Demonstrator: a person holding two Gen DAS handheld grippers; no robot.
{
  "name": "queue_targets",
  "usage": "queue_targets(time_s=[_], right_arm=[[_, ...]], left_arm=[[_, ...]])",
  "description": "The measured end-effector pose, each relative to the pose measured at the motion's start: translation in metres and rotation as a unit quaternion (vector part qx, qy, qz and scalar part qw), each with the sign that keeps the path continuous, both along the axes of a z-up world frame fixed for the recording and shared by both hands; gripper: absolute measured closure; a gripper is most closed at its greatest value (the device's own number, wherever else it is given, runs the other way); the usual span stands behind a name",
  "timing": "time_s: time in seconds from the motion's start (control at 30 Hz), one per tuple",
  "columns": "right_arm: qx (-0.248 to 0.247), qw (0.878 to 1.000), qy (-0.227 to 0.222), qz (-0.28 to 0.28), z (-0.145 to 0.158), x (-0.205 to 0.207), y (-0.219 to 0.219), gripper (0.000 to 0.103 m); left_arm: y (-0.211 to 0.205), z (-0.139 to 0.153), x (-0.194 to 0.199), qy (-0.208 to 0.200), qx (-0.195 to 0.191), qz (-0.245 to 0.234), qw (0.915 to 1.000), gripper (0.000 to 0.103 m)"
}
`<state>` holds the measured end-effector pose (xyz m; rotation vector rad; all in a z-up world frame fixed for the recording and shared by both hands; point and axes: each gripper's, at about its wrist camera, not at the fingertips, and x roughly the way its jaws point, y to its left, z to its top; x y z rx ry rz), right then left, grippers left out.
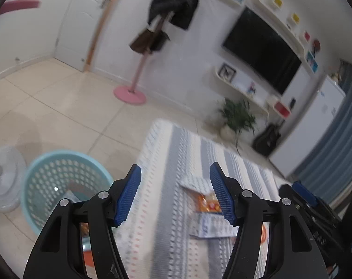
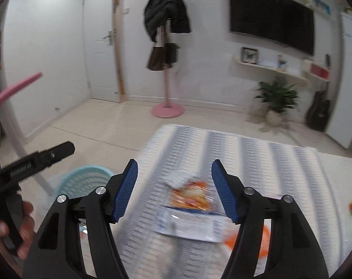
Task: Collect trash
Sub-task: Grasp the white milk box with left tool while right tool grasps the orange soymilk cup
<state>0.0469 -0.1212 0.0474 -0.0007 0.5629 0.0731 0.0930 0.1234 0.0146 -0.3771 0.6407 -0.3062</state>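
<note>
Both grippers, left gripper (image 1: 175, 194) and right gripper (image 2: 174, 191), gape empty; wrappers (image 2: 191, 211) lie on the bed (image 2: 280, 162) at twelve o'clock between the fingers, untouched.

basket (image 1: 60, 176) light blue | wrapper (image 2: 192, 197) orange | cloth (image 2: 257, 153) grey-white striped

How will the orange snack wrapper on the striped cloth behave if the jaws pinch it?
The orange snack wrapper looks like thin, glossy film lying crumpled and flat, so it is probably floppy and very light. The shiny surface may slip between pads. It partly overlaps the white and blue packet, so pulling it could drag that along.
</note>
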Motion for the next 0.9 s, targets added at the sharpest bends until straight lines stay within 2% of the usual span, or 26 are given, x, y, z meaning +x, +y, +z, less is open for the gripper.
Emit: queue_targets(time_s=[0.17,0.3,0.4,0.5,0.57,0.7,0.73,0.9], right_arm=[[-0.021,0.998,0.036,-0.043,-0.043,-0.015,-0.039,0.039],[0.012,0.993,0.094,-0.073,-0.087,-0.018,-0.073,0.039],[0.015,0.989,0.124,-0.083,-0.114,-0.022,-0.081,0.039],[0.008,0.987,0.141,-0.075,-0.135,-0.025,-0.082,0.039],[-0.009,0.987,0.144,-0.070,-0.143,-0.026,-0.077,0.039],[-0.024,0.987,0.148,-0.066,-0.151,-0.028,-0.074,0.039],[-0.028,0.986,0.148,-0.068,-0.152,-0.030,-0.076,0.039],[-0.031,0.985,0.149,-0.081,-0.149,-0.045,-0.098,0.044]], left_arm=[[-0.050,-0.033,0.018,0.046,0.035,-0.035,0.9977,0.043],[-0.080,-0.062,0.038,0.099,0.056,-0.051,0.9922,0.045],[-0.094,-0.083,0.047,0.133,0.067,-0.060,0.9871,0.045],[-0.105,-0.096,0.052,0.145,0.081,-0.071,0.9836,0.045],[-0.112,-0.103,0.053,0.150,0.096,-0.077,0.9809,0.045],[-0.121,-0.114,0.054,0.163,0.107,-0.097,0.9760,0.059],[-0.123,-0.116,0.053,0.166,0.104,-0.105,0.9750,0.064],[-0.127,-0.121,0.042,0.181,0.085,-0.131,0.9711,0.072]])
